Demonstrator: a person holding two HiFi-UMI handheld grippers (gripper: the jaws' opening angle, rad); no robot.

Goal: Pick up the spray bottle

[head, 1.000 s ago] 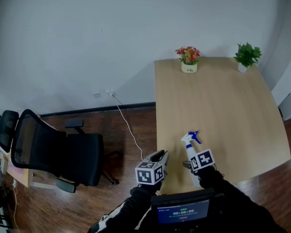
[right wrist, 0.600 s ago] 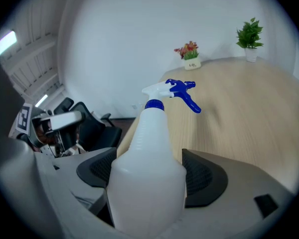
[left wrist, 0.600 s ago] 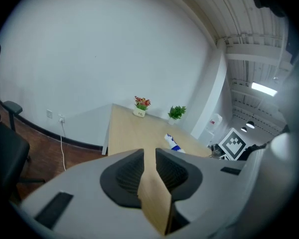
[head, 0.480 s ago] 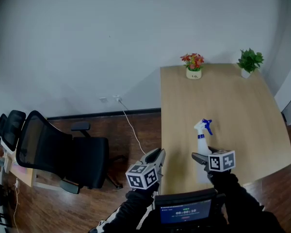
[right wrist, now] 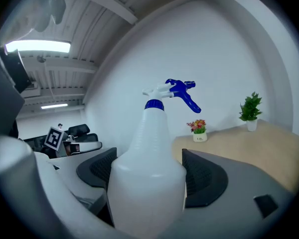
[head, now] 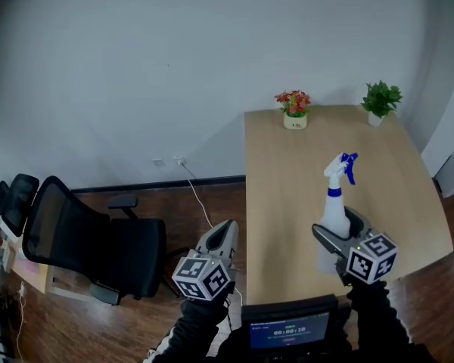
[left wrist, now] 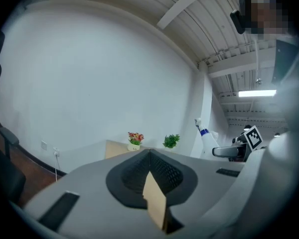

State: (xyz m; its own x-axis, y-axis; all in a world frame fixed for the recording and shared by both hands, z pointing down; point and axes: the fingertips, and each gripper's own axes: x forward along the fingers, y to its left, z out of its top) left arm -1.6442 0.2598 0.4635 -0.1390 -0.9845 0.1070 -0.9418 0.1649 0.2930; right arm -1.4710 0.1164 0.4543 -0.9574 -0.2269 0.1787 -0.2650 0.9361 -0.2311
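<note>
Right gripper [right wrist: 147, 180] is pinching the spray bottle [head: 336, 206] in its jaws.
Left gripper [left wrist: 150, 183] jaws are pressing together; pickup seems done, just needing steadiness.

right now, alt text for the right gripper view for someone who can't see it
The right gripper is shut on a translucent white plastic spray bottle with a blue trigger nozzle, upright at centre. Behind, a light wooden table carries a pot of red flowers and a green potted plant.
</note>
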